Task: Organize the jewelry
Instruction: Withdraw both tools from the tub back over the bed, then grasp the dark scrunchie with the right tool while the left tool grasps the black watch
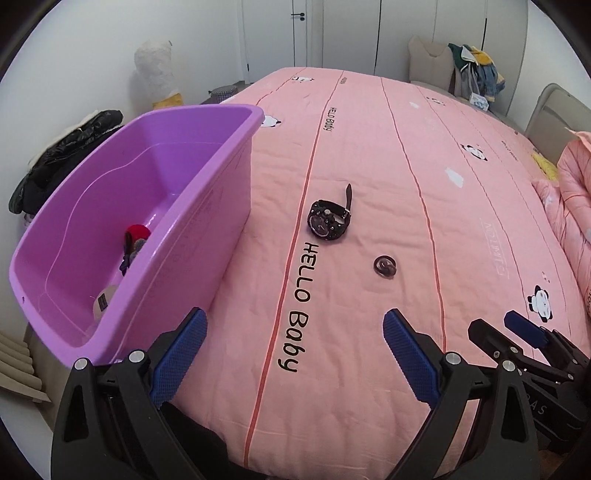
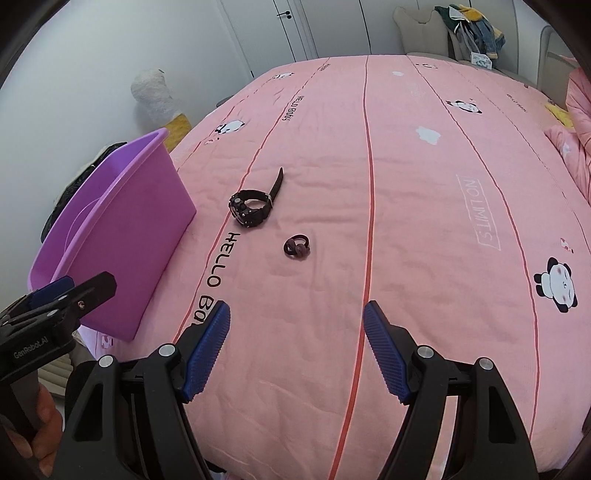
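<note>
We see the left gripper point(image 1: 293, 328) and the right gripper point(image 2: 297, 321) both spread wide and empty above the pink bed point(image 1: 388, 155). The black watch point(image 1: 328, 219) lies on the cover just beside a small dark hair tie point(image 1: 384, 266), with the purple bin point(image 1: 155, 177) standing to their left.

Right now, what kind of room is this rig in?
Most likely a bedroom. The work surface is a bed with a pink bedspread, a folded pink quilt lies at its far side, and clothes are piled on a chair near closet doors.
</note>
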The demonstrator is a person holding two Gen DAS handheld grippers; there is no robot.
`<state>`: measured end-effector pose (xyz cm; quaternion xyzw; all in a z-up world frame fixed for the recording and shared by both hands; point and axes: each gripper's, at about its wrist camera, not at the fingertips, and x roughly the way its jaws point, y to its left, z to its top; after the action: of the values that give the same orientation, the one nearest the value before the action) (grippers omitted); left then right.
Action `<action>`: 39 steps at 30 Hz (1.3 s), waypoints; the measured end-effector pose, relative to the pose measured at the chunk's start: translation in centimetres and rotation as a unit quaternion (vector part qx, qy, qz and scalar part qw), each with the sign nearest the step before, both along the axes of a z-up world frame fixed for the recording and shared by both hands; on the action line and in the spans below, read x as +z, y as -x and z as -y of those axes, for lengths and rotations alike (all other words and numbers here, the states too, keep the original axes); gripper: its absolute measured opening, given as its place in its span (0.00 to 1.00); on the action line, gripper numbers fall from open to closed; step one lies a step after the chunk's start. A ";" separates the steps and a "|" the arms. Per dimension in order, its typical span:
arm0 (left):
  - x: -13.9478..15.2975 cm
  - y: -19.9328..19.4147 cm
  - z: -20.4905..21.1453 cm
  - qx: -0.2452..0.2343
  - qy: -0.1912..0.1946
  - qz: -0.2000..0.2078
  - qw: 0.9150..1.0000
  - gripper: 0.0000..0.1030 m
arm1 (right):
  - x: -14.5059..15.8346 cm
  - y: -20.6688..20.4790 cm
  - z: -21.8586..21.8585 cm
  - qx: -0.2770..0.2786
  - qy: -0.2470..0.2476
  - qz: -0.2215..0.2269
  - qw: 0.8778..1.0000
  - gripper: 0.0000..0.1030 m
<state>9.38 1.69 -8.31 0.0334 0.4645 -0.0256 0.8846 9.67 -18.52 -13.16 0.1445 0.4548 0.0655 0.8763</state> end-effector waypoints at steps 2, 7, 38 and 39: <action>-1.0 -1.2 0.4 0.002 -0.006 -0.005 1.000 0.92 | -1.0 -1.2 -0.1 0.000 -0.002 -0.002 1.000 0.69; -3.8 -4.7 1.0 0.008 -0.028 -0.005 1.000 0.92 | -3.7 -4.9 -0.5 0.006 0.005 -0.012 1.000 0.69; -13.8 -14.8 1.3 0.022 -0.033 -0.017 0.999 0.92 | -12.8 -14.9 -4.1 0.029 0.092 -0.010 0.995 0.31; -13.9 -14.8 1.2 0.024 -0.032 -0.018 0.999 0.92 | -12.7 -14.9 -4.4 0.033 0.098 -0.004 0.995 0.23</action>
<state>24.22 0.49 -22.17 0.0495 0.4819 0.0099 0.8747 24.52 -14.13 -25.91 0.0430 0.4671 0.0494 0.8818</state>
